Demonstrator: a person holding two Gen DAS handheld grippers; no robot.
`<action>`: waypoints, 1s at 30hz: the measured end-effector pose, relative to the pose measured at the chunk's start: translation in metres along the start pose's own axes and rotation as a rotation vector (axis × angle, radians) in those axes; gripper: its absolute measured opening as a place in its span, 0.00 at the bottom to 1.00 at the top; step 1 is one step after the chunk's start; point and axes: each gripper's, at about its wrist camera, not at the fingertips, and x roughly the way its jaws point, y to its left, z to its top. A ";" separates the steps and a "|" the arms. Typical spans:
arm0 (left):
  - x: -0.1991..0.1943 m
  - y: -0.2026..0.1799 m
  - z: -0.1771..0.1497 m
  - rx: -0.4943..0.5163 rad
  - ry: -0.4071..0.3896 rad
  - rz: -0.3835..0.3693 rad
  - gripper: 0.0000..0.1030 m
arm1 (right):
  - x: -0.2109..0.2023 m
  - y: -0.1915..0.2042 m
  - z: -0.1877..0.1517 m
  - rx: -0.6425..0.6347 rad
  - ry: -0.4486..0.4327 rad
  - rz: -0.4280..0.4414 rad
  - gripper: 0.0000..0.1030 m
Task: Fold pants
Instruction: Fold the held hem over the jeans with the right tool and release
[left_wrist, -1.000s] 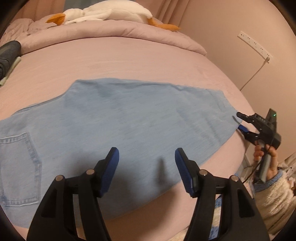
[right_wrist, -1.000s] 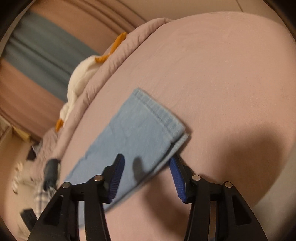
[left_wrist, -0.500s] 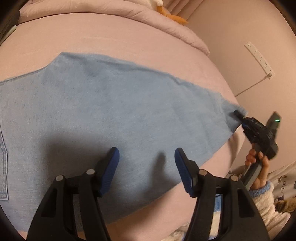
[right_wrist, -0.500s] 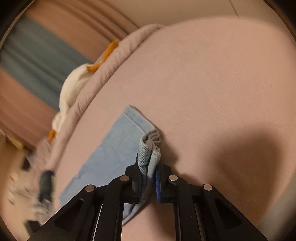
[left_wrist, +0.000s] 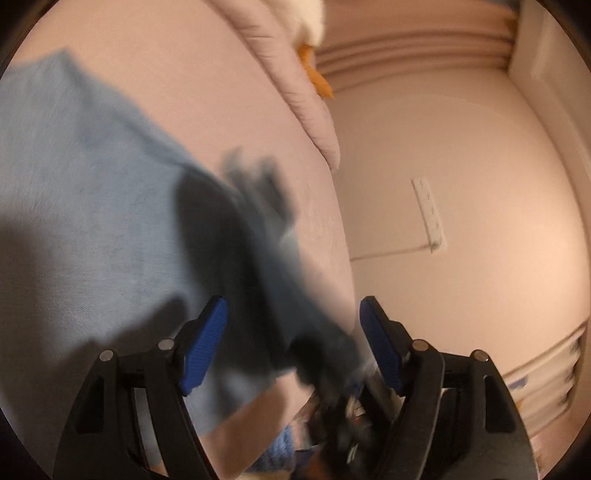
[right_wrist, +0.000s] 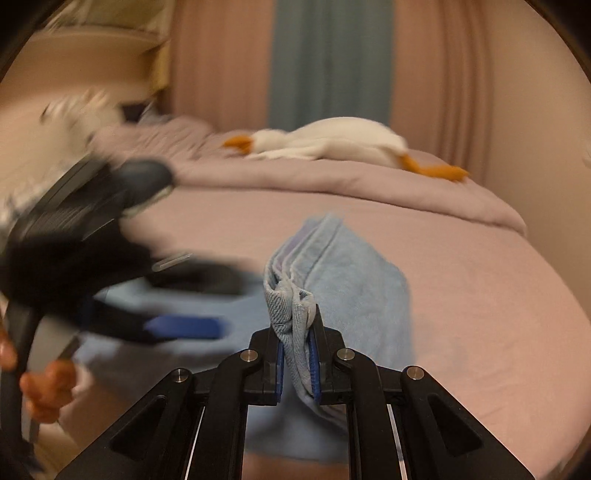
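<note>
Light blue denim pants (left_wrist: 85, 206) lie flat on the pink bed (left_wrist: 207, 85). My right gripper (right_wrist: 297, 326) is shut on the bunched hem of one leg and holds it up off the bed, so the leg (right_wrist: 354, 280) drapes back over itself. My left gripper (left_wrist: 293, 347) hovers low over the pants near the bed's edge, and its jaws are opening with nothing pressed between the pads. In the right wrist view the left gripper (right_wrist: 236, 304) is a dark blur just left of the lifted hem. A blurred streak of lifted cloth (left_wrist: 266, 236) crosses the left wrist view.
A white goose plush (right_wrist: 332, 144) lies on the rolled pink duvet (right_wrist: 332, 184) at the far end of the bed. A wall with a white power strip (left_wrist: 428, 214) runs close along the bed's side. Curtains (right_wrist: 332, 62) hang behind.
My right gripper shut on the leg hem, then lifted it and carried it across the bed towards the left gripper. The left gripper rolled and swung towards the wall side, and its pads now stand wider apart.
</note>
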 end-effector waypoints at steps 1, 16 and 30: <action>0.000 0.010 0.002 -0.030 -0.002 0.001 0.68 | 0.001 0.006 -0.003 -0.013 0.006 0.002 0.12; -0.062 0.021 0.011 0.051 -0.092 0.033 0.11 | 0.021 0.080 -0.006 -0.178 0.012 0.072 0.13; -0.099 0.040 0.003 0.244 -0.222 0.506 0.17 | 0.059 0.116 -0.019 -0.232 0.177 0.162 0.25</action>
